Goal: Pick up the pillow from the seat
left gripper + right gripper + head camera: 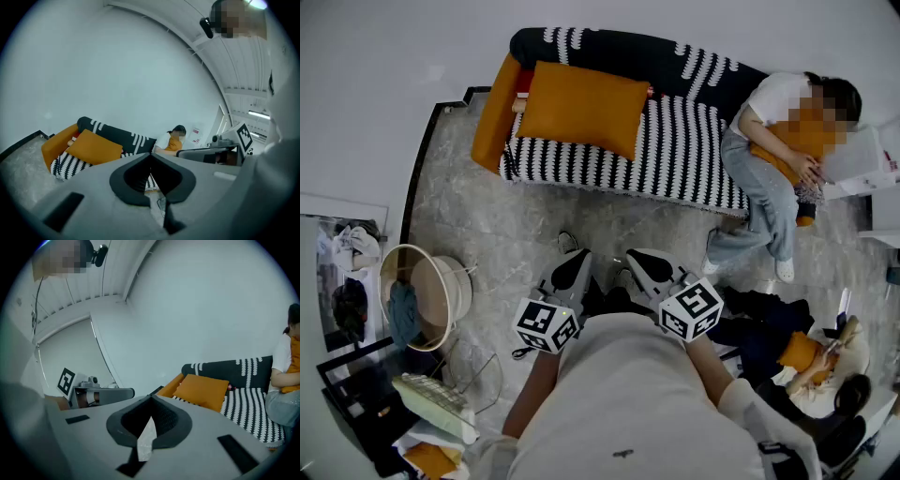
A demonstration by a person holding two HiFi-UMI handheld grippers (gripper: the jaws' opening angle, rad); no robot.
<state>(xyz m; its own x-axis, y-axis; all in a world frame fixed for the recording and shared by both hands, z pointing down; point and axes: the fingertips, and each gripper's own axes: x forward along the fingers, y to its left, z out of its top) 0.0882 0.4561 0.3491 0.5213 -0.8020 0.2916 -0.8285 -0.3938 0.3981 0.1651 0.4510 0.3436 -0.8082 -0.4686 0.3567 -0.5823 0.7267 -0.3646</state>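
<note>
**Open up, cross the floor, take the pillow by its near edge**

We are at the approach, well apart from the target. The left gripper and the right gripper sit side by side close to our body. Both have their jaws clenched together, with nothing gripped.

The orange pillow lies at about 12 o'clock from us. It leans on the backrest at the left half of the striped seat. A second orange cushion stands just beside it at the sofa's left end, at 11 o'clock.

To do this well, we should spread the jaws before we arrive, not at the fabric. We judge the pillow soft and bulky, so one pinch at a corner would probably let it sag. It looks safer to take the near bottom edge with one gripper and a side edge with the other. Then we lift up and back toward 6 o'clock.

The marbled floor between us and the sofa front is open, so the straight line to 12 o'clock is free. The margins are tighter at the sides:

- A seated person takes the sofa's right end at 2 o'clock.
- A round basket stands at 9 o'clock.
- Another person sits on the floor at 4 o'clock.

We should keep our elbows in and not swing wide to the right.
</note>
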